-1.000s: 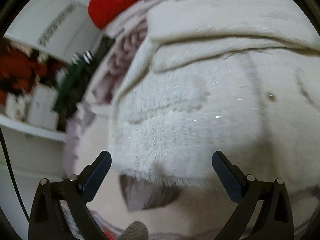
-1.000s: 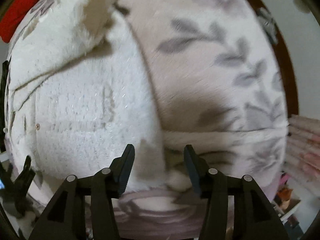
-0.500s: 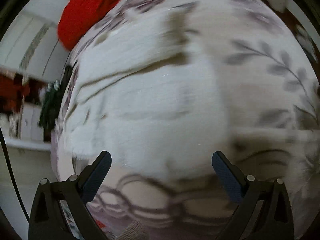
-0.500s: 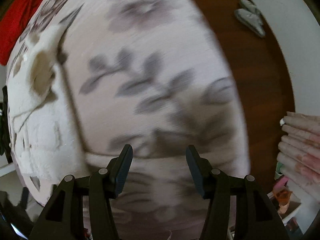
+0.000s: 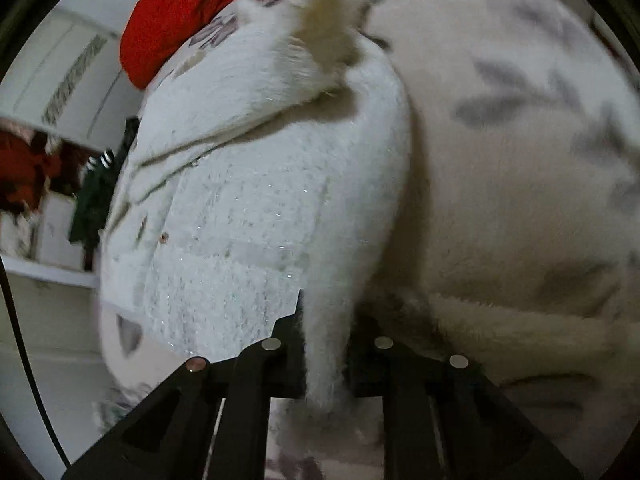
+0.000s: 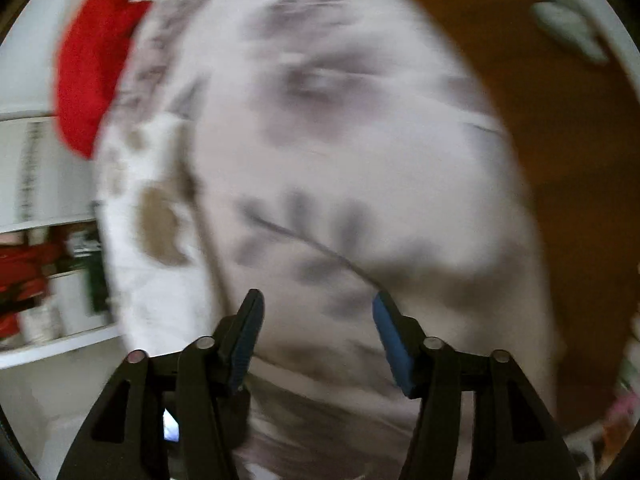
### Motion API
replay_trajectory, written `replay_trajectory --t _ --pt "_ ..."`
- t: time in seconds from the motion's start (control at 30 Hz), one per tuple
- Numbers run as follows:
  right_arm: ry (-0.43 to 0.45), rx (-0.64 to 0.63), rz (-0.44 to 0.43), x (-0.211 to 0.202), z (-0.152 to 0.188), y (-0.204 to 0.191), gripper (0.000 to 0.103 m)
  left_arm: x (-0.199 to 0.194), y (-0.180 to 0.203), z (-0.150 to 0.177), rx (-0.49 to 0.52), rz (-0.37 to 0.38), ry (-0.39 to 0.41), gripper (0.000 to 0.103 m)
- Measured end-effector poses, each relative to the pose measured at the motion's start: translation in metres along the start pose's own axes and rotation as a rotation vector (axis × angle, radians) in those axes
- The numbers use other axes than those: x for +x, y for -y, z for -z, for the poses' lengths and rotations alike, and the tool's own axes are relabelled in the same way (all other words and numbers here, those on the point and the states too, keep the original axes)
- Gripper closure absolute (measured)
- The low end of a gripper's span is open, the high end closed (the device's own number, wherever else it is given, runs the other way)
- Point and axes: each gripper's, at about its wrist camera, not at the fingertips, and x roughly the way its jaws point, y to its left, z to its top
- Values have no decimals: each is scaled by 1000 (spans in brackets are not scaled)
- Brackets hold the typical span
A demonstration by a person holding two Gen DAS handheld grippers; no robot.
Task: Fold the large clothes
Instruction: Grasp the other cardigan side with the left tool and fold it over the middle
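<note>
Fabric now sits pinched in my left gripper (image 5: pixel 325 344): a second ago those jaws stood wide apart over the fluffy white garment (image 5: pixel 256 208), and half a second ago they swept across it still spread; now they have closed on a narrow fold of its near edge, which runs down between the fingers. My right gripper (image 6: pixel 316 332) had its jaws part-way open at the same edge a second ago; it has since drawn away and now hangs over the bedspread (image 6: pixel 360 168) with the blue pads apart and nothing between them. I judge the left side has its hold for the next fold, while the right has yet to find its corner.

The garment lies spread on the bed, on the left part of the bedspread in both views. It is thick, shaggy pile, white with fine glinting threads, a small round button (image 5: pixel 163 237) near its left edge and a tuft of longer cream fur at the far end. The bedspread beneath is smooth pale cloth printed with grey leaves. A red cloth (image 5: pixel 180 12) is heaped at the far end of the bed. The right view is heavily motion-blurred, and brown floor (image 6: pixel 568 128) shows at its right.
</note>
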Motion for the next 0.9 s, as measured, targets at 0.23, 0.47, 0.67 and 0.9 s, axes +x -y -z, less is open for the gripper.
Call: replay_trajectory --t 0.23,0.47,0.67,0.9 --pt "-146 -90 -267 125 -94 -80 20 0 -33 -10 -37 -76 31 92" --pt "-248 -96 -362 214 -118 -123 18 12 -44 -21 -98 -69 -8 92" --pt "-242 -69 -267 230 -114 -159 76 2 -72 -21 -177 19 -7 92" --pt "-169 -178 -148 180 -93 -268 82 -16 -149 -17 -306 147 15 93"
